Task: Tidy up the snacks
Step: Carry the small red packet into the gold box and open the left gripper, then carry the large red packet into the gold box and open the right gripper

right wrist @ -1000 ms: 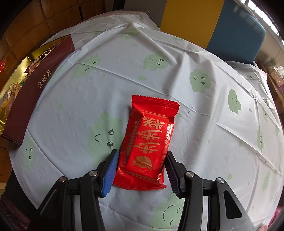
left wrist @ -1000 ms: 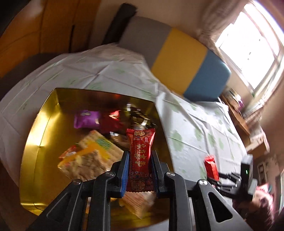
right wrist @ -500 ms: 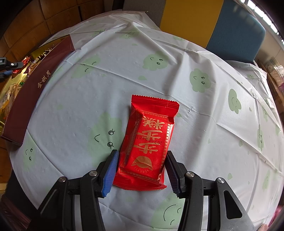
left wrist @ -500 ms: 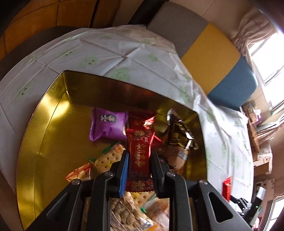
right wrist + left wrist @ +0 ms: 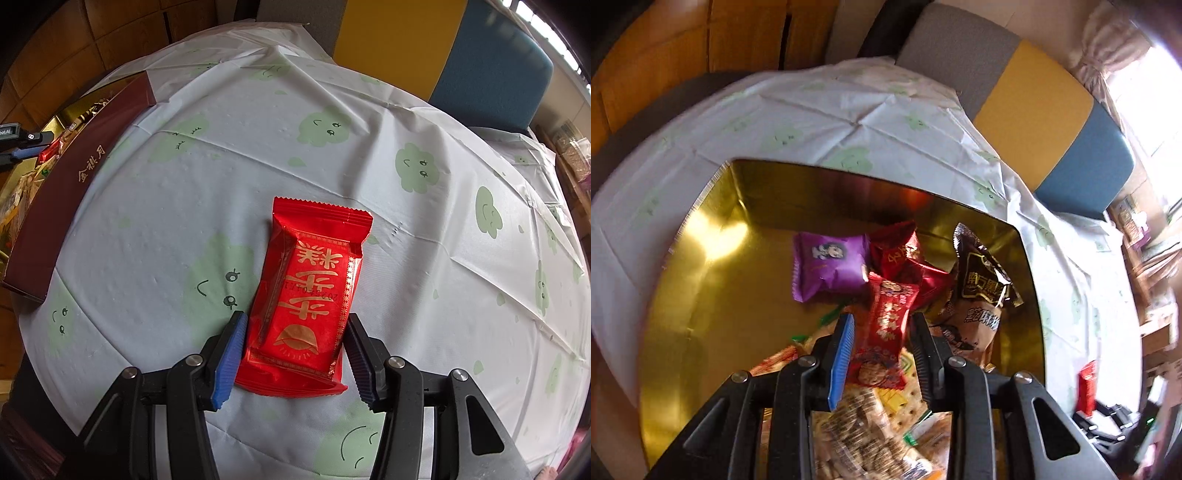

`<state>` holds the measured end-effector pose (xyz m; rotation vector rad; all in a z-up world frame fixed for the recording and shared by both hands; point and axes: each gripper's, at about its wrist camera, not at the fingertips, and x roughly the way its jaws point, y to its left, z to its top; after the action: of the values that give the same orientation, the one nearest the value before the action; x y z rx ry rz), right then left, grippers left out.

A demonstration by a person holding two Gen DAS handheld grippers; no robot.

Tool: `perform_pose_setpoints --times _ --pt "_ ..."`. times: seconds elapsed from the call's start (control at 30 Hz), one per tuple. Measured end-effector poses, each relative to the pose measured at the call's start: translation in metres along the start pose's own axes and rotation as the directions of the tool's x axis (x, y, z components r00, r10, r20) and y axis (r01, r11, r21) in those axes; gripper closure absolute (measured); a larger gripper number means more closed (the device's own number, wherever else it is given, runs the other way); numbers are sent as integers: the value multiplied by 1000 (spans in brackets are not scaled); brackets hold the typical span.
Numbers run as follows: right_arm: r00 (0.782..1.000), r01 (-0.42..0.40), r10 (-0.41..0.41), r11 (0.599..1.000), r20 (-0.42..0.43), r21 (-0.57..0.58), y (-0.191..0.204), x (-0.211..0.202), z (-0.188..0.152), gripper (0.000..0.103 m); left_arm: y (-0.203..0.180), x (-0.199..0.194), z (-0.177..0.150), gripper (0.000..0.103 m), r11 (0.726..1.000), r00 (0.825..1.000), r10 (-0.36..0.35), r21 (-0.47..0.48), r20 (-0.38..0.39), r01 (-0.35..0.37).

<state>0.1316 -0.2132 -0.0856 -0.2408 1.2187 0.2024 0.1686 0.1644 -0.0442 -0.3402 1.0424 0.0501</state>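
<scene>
In the left wrist view my left gripper (image 5: 881, 339) hangs over a gold tin box (image 5: 701, 266) that holds several snacks. Its jaws have parted, and a dark red patterned snack packet (image 5: 890, 325) lies loose between them, tilted, on the pile. In the right wrist view my right gripper (image 5: 293, 350) sits on the tablecloth with its jaws closed against the sides of a bright red snack packet (image 5: 310, 291) that lies flat. That gripper and packet (image 5: 1086, 384) also show at the right edge of the left wrist view.
The box holds a purple packet (image 5: 831, 264), red packets (image 5: 897, 251), a brown-black packet (image 5: 982, 291) and cracker packs (image 5: 864, 417). The box's maroon outer wall (image 5: 70, 177) stands left of the right gripper. A white cloth with green faces (image 5: 406, 110) covers the round table. A grey, yellow and blue bench (image 5: 1034, 107) stands behind.
The left gripper's jaws have opened and the dark red packet now sits loose and tilted between them. The right gripper and its red packet have not moved.
</scene>
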Motion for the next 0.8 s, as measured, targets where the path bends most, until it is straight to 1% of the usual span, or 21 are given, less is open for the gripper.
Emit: perform_pose_setpoints --times 0.17,0.4,0.6,0.8 --pt "1000 7 -7 1000 4 -9 1 0 -1 49 -6 -15 -9 72 997 997 56 47 61 -59" --pt "1000 18 -18 1000 11 -21 4 0 -2 50 -14 -48 -30 72 987 979 104 104 177 -124" --pt "1000 25 -25 999 18 -30 5 0 -4 50 -23 -71 -44 72 980 963 112 133 246 -148" --pt "999 34 -33 999 24 -39 8 -2 -5 50 -28 -85 -59 72 976 957 107 155 270 -153"
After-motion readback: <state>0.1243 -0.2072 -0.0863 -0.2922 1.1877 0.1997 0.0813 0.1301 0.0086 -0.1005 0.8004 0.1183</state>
